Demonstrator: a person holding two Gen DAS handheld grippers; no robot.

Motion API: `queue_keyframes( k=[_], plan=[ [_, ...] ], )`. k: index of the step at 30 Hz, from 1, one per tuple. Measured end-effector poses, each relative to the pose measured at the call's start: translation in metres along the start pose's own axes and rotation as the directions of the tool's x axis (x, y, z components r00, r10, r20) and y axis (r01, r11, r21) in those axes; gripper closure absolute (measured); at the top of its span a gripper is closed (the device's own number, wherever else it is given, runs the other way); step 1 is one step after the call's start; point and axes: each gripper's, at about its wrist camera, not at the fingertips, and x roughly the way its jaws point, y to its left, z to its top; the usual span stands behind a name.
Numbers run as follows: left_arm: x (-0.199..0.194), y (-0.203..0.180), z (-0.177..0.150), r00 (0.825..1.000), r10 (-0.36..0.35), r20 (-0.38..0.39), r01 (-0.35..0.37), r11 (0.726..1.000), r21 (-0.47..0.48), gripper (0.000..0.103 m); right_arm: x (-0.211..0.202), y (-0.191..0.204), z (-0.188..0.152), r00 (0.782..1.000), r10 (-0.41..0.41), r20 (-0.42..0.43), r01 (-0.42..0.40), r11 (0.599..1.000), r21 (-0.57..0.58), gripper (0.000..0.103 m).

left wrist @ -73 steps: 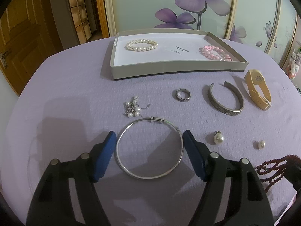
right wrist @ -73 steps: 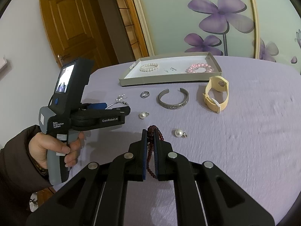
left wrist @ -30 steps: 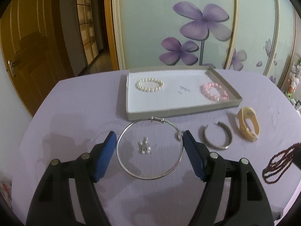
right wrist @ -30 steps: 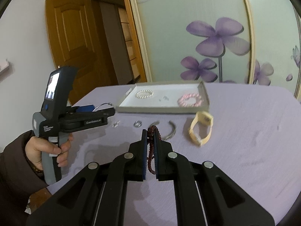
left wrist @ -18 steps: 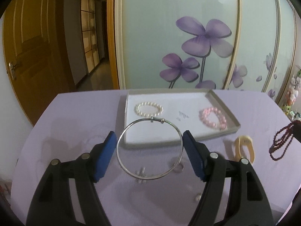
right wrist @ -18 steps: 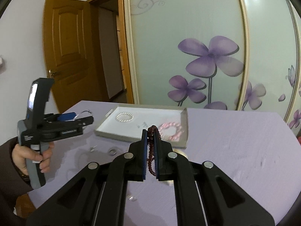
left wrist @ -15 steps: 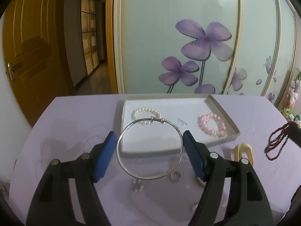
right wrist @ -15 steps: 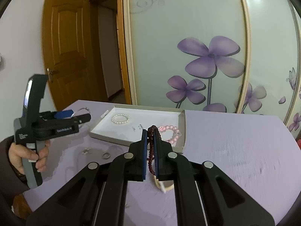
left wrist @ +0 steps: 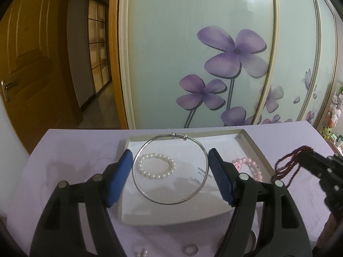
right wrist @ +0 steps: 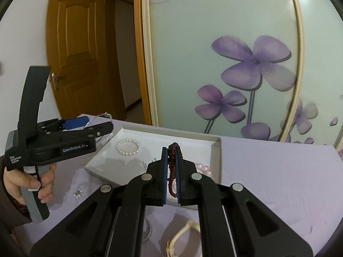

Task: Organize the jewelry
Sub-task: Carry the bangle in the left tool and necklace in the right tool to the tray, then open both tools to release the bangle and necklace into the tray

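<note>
A: The left claw (left wrist: 170, 171), seen from its own wrist camera, grips the silver bangle (left wrist: 170, 169) across its width, one blue pad pressed to each side of the hoop. The bangle hangs in the air above the tray (left wrist: 125, 212), not touching it.

B: And what lies in the tray there?

A: A white pearl bracelet (left wrist: 155, 168) rests on the white floor of the tray, showing through the hoop. A pink bead bracelet (left wrist: 248, 168) lies nearer the tray's right wall, partly hidden by the claw's right finger. At the right edge the right claw (left wrist: 304, 152) comes into view, with the dark red bead strand (left wrist: 287, 167) drooping from its tip beside the tray. A small ring (left wrist: 190, 250) sits on the purple worktop (left wrist: 64, 150) at the bottom, in front of the tray.

B: Now the right wrist camera.

A: The right claw (right wrist: 171, 171) is clenched on the dark red bead strand (right wrist: 172, 167), which loops between the two nearly touching pads. It is held over the near right part of the tray (right wrist: 216, 156). The pearl bracelet (right wrist: 128, 147) lies farther in, and part of the pink bead bracelet (right wrist: 203, 168) peeks past the claw.

B: The other claw?

A: At the left, a hand (right wrist: 27, 184) holds the left claw (right wrist: 103, 126) over the tray's far left corner, the silver bangle (right wrist: 100, 116) caught in it. A small pearl cluster (right wrist: 79, 192) lies on the worktop (right wrist: 278, 182) beside the tray, and a cream strap-like piece (right wrist: 182, 233) shows under the right claw, too hidden to identify.
</note>
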Motion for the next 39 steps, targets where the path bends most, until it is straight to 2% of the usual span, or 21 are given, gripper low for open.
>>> queue_keyframes(
  k=[8, 17, 20, 24, 39],
  plan=[
    [0.044, 0.003, 0.000, 0.999, -0.012, -0.045, 0.012, 1.000, -0.007, 0.031, 0.038, -0.002, -0.003, 0.999, 0.012, -0.045, -0.012, 1.000, -0.002, 0.096],
    [0.070, 0.008, 0.001, 0.998, -0.018, -0.063, 0.018, 1.000, -0.006, 0.031, 0.066, -0.002, -0.005, 0.996, 0.015, -0.085, -0.015, 1.000, -0.006, 0.096],
    [0.074, 0.009, 0.000, 0.997, -0.023, -0.069, 0.023, 1.000, -0.008, 0.031, 0.067, -0.004, -0.007, 0.995, 0.023, -0.094, -0.023, 1.000, 0.002, 0.094],
    [0.076, 0.007, -0.002, 0.997, -0.027, -0.075, 0.027, 1.000, -0.001, 0.031, 0.063, -0.006, -0.007, 0.996, 0.027, -0.086, -0.025, 0.999, 0.020, 0.073],
    [0.090, 0.002, -0.010, 0.993, -0.033, -0.114, 0.034, 0.999, 0.011, 0.029, 0.053, -0.008, -0.009, 0.995, 0.045, -0.084, -0.043, 0.999, 0.027, 0.073]
  ],
)
